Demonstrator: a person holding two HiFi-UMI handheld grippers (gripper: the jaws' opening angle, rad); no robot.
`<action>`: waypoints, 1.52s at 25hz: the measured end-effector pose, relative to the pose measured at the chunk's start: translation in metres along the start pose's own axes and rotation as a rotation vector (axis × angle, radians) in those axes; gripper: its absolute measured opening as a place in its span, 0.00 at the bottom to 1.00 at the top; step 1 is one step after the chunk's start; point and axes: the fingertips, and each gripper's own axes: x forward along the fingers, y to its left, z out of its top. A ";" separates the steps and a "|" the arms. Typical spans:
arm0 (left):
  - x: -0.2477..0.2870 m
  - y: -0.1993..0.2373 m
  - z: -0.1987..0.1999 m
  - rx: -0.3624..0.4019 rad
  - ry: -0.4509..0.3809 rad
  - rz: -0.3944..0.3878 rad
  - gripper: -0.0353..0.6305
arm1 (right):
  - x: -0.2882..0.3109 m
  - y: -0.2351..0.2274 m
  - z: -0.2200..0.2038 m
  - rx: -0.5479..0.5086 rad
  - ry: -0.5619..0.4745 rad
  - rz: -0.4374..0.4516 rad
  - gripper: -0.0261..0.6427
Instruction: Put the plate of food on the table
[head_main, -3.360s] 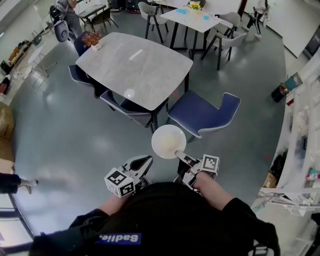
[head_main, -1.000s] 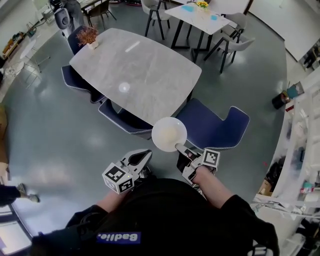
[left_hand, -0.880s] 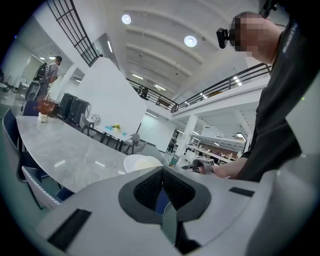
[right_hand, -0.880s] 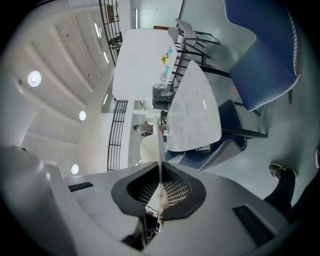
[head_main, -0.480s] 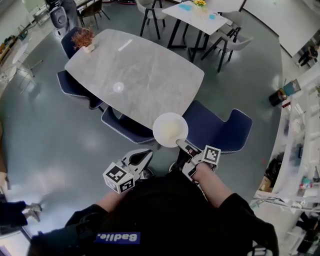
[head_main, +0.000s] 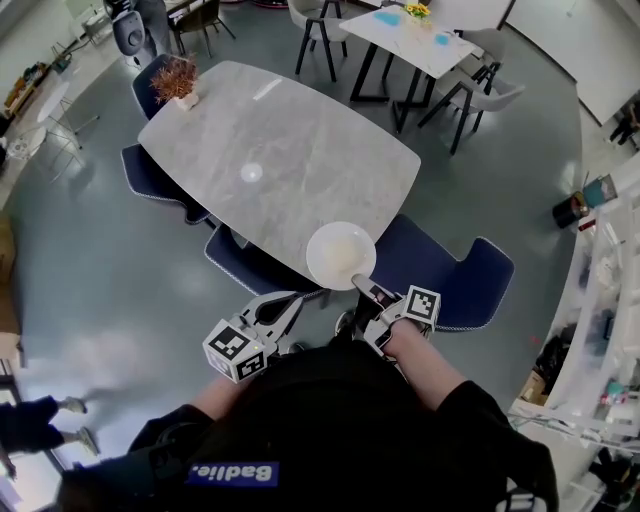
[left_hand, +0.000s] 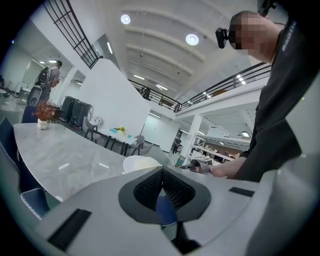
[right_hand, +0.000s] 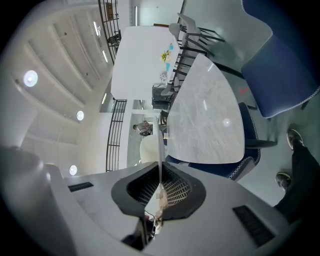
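Note:
A white plate (head_main: 341, 255) with pale food in it hangs level over the near edge of the grey marble table (head_main: 270, 150). My right gripper (head_main: 364, 290) is shut on the plate's near rim. In the right gripper view the plate (right_hand: 159, 145) shows edge-on, clamped between the pads of the right gripper (right_hand: 160, 175), with the table (right_hand: 205, 120) beyond. My left gripper (head_main: 283, 303) hovers low to the plate's left, shut with nothing in it. From the left gripper (left_hand: 162, 174) view, the plate (left_hand: 141, 163) and the table (left_hand: 65, 155) lie ahead.
Blue chairs (head_main: 455, 275) ring the table; one sits just right of the plate, another (head_main: 250, 265) under its near-left edge. A dried plant in a pot (head_main: 177, 76) stands at the table's far end. A second white table (head_main: 420, 35) with grey chairs is behind. A person's legs (head_main: 40, 420) show at left.
The table has come nearer in the head view. The plate, earlier over the floor and chair, now overlaps the table's near edge. Both grippers keep their state.

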 end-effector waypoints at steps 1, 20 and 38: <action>0.006 0.002 0.003 -0.002 0.002 0.008 0.06 | 0.003 0.000 0.007 0.001 0.008 0.001 0.07; 0.065 0.037 0.021 -0.019 -0.005 0.199 0.06 | 0.070 -0.047 0.107 -0.014 0.156 -0.072 0.07; 0.059 0.081 0.035 -0.020 0.014 0.160 0.06 | 0.132 -0.085 0.128 -0.046 0.133 -0.175 0.07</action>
